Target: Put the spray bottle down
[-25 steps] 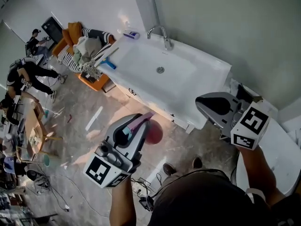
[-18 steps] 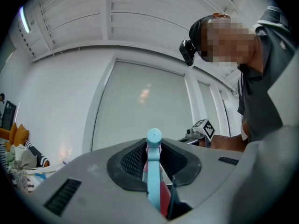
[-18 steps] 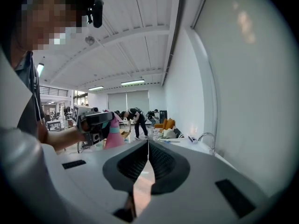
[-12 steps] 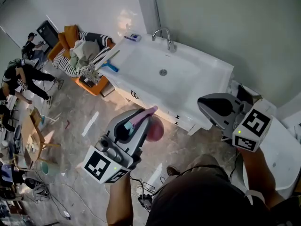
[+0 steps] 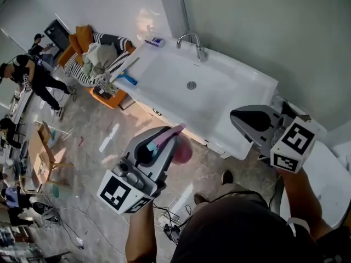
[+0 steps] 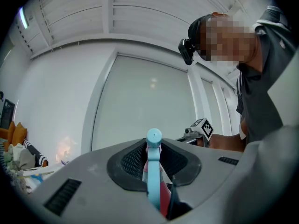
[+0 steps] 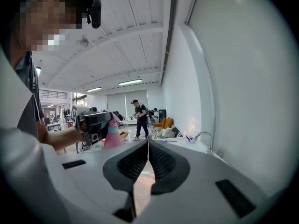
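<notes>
Pink spray bottle (image 5: pixel 181 150) in left gripper (image 5: pixel 171 136), near white sink (image 5: pixel 164 70)

My left fingers (image 6: pixel 88 176) hide most of the spray bottle (image 6: pixel 153 178); only its blue head and some pink show. The small item (image 5: pixel 154 40) on the sink (image 5: pixel 164 75) corner is too small to tell.

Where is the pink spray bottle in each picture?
Head view: the spray bottle is just below the middle, in the left gripper.
Left gripper view: spray bottle at the bottom middle, pinched between the jaws.
Right gripper view: spray bottle left of the middle.
Shared landmark: the orange cushions.
</notes>
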### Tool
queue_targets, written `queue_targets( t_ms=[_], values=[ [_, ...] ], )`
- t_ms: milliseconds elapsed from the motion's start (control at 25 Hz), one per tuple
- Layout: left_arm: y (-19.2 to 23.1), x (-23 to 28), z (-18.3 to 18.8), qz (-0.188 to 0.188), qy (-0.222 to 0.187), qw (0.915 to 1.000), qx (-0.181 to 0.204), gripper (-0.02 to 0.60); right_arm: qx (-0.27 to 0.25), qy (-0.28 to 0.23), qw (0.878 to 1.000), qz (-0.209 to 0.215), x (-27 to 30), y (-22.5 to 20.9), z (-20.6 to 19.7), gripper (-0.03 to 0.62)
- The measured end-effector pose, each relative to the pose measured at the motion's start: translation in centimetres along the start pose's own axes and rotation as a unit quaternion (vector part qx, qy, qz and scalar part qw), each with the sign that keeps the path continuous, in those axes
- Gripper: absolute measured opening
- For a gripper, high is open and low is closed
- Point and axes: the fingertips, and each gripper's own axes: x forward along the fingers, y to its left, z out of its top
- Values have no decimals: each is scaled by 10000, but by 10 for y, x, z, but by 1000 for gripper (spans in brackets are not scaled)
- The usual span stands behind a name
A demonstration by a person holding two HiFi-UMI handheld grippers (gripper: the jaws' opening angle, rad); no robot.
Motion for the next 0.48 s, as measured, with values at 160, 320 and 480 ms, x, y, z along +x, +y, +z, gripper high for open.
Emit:
queue_targets(
  t_ms=[160, 320, 480],
  values=[
    [9, 26, 2, 206, -14, 9998, -14, 64, -54, -11, 9998, 204, 2, -28, 8, 9],
    [13, 53, -4, 366, 50, 9993, -32, 64, -80, -36, 9992, 380, 4, -57, 9, 9],
    [17, 73, -6, 503, 75, 9987, 34, 64, -113, -52, 9983, 562, 4, -77, 9, 9]
  ],
)
